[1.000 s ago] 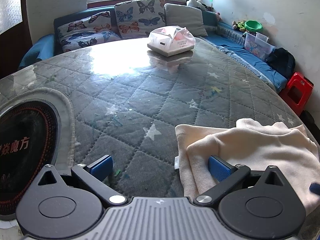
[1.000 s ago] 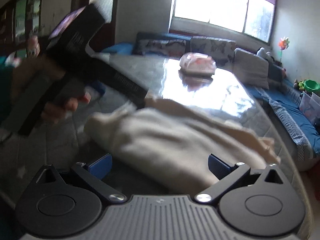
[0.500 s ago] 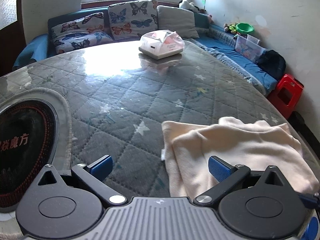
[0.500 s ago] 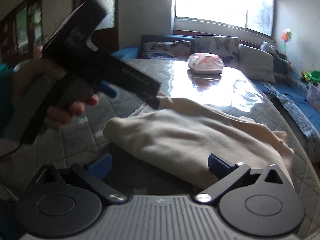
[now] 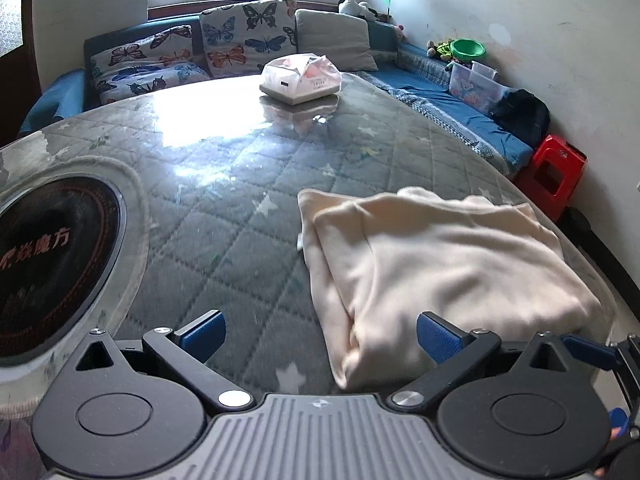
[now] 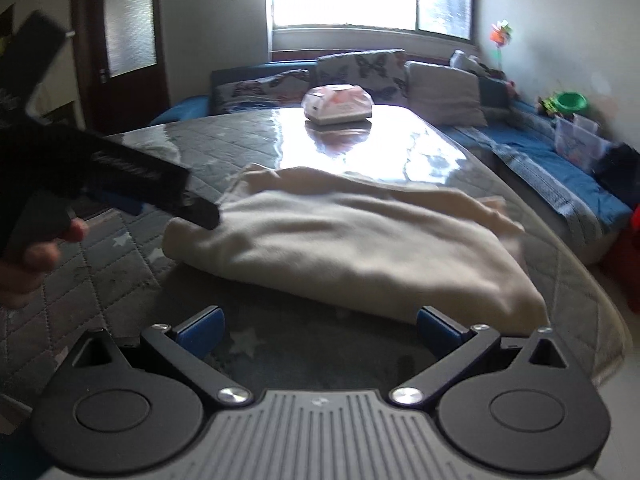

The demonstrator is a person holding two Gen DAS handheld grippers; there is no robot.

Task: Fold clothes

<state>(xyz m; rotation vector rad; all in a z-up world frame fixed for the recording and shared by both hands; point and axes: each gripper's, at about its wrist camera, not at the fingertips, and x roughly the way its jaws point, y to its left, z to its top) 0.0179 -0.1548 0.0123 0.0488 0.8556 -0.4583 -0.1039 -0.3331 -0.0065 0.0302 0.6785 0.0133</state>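
- Tongs on my left [image 5: 318,330] and right [image 6: 318,326] are gaping wide, gripping nothing.
- I am seeing the folded cream garment [image 5: 436,256] lying flat on the tabletop [image 5: 224,184].

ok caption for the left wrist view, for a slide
Open left tongs by a folded cream garment on the quilted table.

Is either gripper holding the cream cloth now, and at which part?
Nothing is held. The left gripper and right gripper are both open, near the folded cream cloth.
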